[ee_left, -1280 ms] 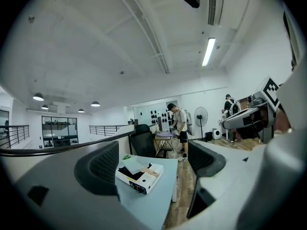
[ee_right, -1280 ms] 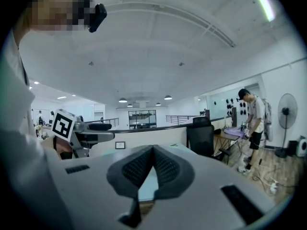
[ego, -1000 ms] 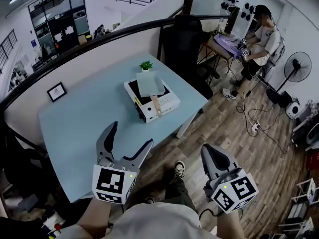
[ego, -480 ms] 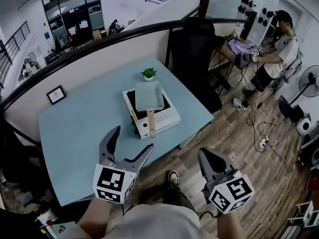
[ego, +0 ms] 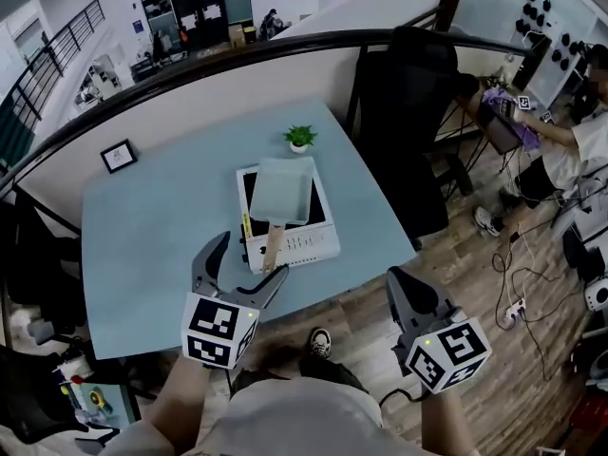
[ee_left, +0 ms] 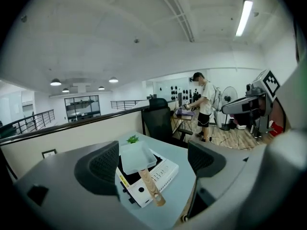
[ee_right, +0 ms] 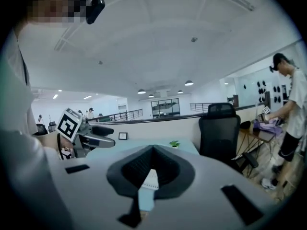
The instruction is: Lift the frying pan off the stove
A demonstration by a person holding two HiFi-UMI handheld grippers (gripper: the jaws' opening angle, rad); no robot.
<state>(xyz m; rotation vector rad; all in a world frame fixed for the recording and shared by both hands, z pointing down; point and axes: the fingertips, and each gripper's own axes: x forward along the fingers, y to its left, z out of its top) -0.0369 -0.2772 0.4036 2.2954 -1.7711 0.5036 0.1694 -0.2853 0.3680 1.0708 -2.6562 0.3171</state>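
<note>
- Frying pan point(ego: 281, 190), head view: pale, rectangular, seated on the white stove point(ego: 321, 245) on the blue table point(ego: 142, 226). Its wooden handle point(ego: 274, 245) points toward the person. The left gripper point(ego: 249, 259) hovers near the handle's end. The right gripper point(ego: 403, 291) hangs off the table edge, well apart from the pan.
- Left gripper view: jaws spread wide, nothing between them. The handle lies ahead and lower, roughly centred in the gap, untouched. Judged step: approach to the handle. Advised: bring the jaws down astride the wood, closer to the pan than the tip, clamp firmly, then raise level so the stove is not dragged.
- Right gripper view: jaws pressed together, holding nothing; no part in the lift.
</note>
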